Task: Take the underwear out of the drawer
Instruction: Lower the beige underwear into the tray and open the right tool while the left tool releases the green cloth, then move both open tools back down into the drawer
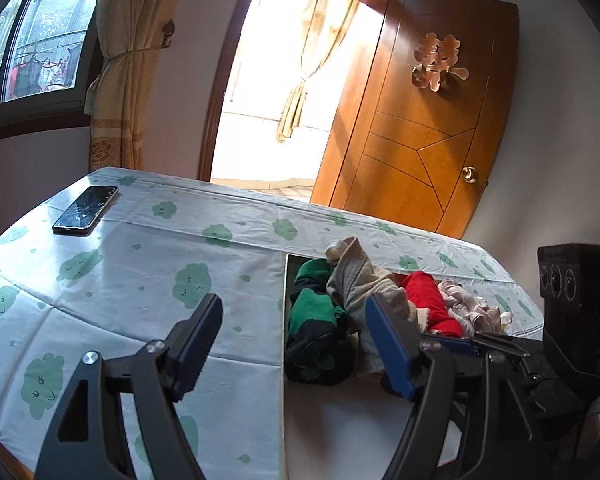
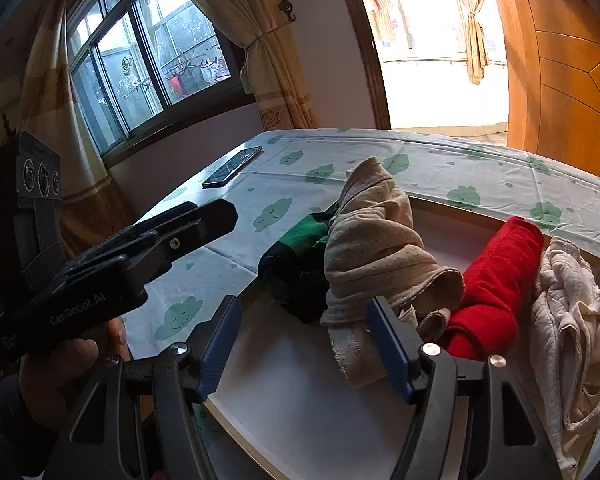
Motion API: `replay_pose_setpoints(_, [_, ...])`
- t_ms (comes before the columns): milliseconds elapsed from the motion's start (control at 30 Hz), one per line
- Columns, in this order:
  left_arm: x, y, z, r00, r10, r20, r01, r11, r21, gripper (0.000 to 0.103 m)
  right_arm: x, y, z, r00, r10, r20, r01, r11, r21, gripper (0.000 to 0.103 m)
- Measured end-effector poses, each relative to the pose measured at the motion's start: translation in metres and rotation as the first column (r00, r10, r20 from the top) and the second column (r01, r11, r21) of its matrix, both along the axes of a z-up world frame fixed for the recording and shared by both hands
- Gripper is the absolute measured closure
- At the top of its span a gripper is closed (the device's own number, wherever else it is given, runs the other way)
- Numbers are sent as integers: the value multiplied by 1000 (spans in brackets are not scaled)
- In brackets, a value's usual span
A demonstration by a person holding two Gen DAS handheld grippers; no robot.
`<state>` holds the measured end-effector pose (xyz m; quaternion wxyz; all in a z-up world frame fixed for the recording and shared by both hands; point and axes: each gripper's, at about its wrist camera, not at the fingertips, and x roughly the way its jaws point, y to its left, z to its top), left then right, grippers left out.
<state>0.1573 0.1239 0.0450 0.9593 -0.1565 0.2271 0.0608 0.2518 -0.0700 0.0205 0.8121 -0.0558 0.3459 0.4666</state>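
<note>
An open white drawer (image 2: pixel 300 400) (image 1: pixel 340 420) holds rolled underwear: a green and navy piece (image 2: pixel 296 256) (image 1: pixel 316 320), a beige piece (image 2: pixel 376 248) (image 1: pixel 356 276) standing up in a heap, a red roll (image 2: pixel 496 288) (image 1: pixel 432 300) and a pale pink crumpled piece (image 2: pixel 572 320) (image 1: pixel 472 308). My right gripper (image 2: pixel 304 344) is open over the drawer's white floor, its right finger (image 2: pixel 392 352) against the beige piece's lower edge. My left gripper (image 1: pixel 292 340) is open, above the table's edge and the drawer's left side; it also shows in the right wrist view (image 2: pixel 204 224).
The table wears a white cloth with green cloud prints (image 1: pixel 140 260). A black phone (image 1: pixel 85 210) (image 2: pixel 232 166) lies at its far left corner. Behind stand a window with curtains (image 2: pixel 140 60), an open doorway and a wooden door (image 1: pixel 420 120).
</note>
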Motion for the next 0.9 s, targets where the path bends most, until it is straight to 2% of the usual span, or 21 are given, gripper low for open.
replay_pose_setpoints(133, [-22, 8, -2, 1000, 16, 15, -16, 1000, -17, 16, 17, 15, -9, 999, 8, -39, -8, 1000, -5, 35])
replay_pose_setpoints(300, [-42, -2, -2, 999, -32, 15, 32, 999, -13, 15, 51, 23, -10, 994, -106, -6, 105, 992, -73, 35])
replay_pose_setpoints(433, [-60, -19, -5, 996, -86, 11, 85, 995, 49, 14, 55, 16, -8, 990, -127, -62, 124, 991, -45, 35])
replay_pose_setpoints(500, [-70, -27, -9, 994, -113, 1, 113, 991, 78, 14, 45, 9, -6, 991, -127, -50, 124, 991, -59, 35])
replay_pose_setpoints(600, [-84, -39, -18, 988, -152, -20, 153, 982, 108, 14, 22, -8, 0, 994, -100, -33, 99, 995, -27, 35])
replay_pose_setpoints(767, [-106, -56, -37, 975, -213, -68, 221, 965, 143, 14, -36, -44, 7, 999, -31, 42, 32, 999, -14, 31])
replay_pose_setpoints(900, [-118, -69, -53, 957, -259, -128, 278, 946, 167, 14, -86, -81, -2, 997, 10, 73, -9, 1000, -19, 30])
